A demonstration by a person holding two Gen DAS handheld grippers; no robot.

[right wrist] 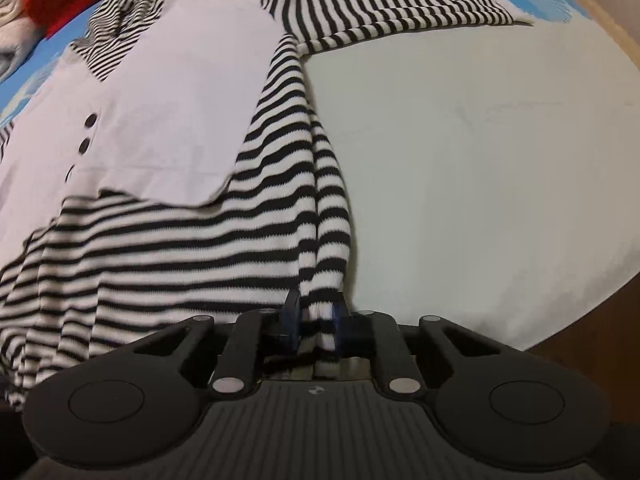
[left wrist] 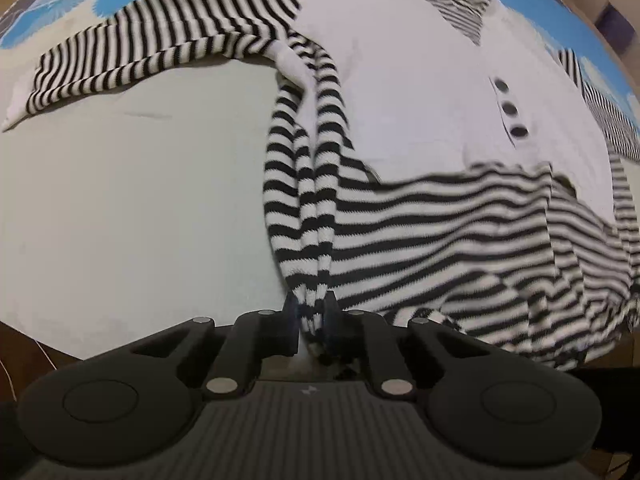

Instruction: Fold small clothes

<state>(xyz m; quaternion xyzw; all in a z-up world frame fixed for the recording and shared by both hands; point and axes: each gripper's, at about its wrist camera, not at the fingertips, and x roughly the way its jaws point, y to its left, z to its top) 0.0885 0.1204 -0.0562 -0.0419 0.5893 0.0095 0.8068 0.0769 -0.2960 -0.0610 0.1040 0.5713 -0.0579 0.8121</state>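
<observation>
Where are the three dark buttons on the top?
The three dark round buttons run down the white front panel, right of centre in the left wrist view and at the left edge in the right wrist view.

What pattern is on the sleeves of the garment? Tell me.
Black and white horizontal stripes; the sleeve shows best in the right wrist view.

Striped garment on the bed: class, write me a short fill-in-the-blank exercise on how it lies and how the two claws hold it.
1. The left claw is shut on the bunched ____ edge of the black-and-white striped knitted garment.
2. The garment's plain white front panel carries ____ dark round buttons.
3. The right claw is ____ on the garment's other striped edge.
4. Each striped sleeve lies spread ____ from the body.

Missing words: striped; three; shut; outward
</observation>
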